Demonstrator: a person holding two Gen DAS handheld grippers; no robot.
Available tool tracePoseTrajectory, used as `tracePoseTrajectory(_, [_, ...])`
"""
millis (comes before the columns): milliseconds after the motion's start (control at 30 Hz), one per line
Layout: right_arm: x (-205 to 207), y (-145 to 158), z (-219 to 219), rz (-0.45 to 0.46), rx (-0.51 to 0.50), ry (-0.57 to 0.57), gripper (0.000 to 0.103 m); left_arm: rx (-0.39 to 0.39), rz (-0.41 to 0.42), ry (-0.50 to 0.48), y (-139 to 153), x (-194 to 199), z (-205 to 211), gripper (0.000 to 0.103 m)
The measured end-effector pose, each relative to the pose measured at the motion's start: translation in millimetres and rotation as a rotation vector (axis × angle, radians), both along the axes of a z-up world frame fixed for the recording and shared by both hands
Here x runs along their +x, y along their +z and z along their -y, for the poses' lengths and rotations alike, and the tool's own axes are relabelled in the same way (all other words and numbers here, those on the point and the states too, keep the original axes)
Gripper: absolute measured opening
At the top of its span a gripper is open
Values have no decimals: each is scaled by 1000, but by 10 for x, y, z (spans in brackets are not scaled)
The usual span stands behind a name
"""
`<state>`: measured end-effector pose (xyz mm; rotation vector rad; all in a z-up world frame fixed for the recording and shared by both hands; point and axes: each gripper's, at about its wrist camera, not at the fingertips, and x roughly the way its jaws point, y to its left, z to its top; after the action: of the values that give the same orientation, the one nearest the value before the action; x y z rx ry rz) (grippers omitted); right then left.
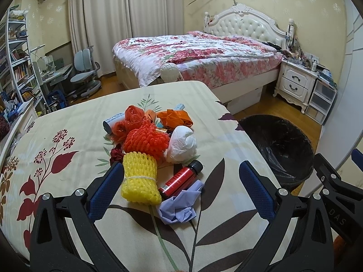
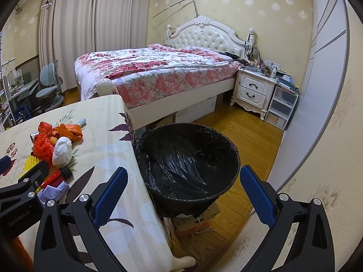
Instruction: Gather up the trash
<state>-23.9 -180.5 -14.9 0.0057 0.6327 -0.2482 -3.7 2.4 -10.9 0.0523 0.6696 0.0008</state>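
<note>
Your table (image 1: 68, 122) carries the whole trash pile, nothing yet in the black-lined bin (image 2: 188, 156) just beside its edge. Your left gripper (image 1: 181, 185) is spread wide, empty, bracketing the yellow foam net (image 1: 140, 181) and red bottle (image 1: 180, 179). Your right gripper (image 2: 183, 192) hangs released over the bin. Step judged: first pickup. Next, close on one item only.

Floral bed (image 2: 154, 72) (tufted headboard), drawn curtains (image 2: 95, 29), wood floor (image 2: 245, 127).
</note>
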Motion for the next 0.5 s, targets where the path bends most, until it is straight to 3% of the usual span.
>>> tracePoseTrajectory(500, [-40,-122,18,-6,5,0,97,7,-6,-1,-143,-83,37,99])
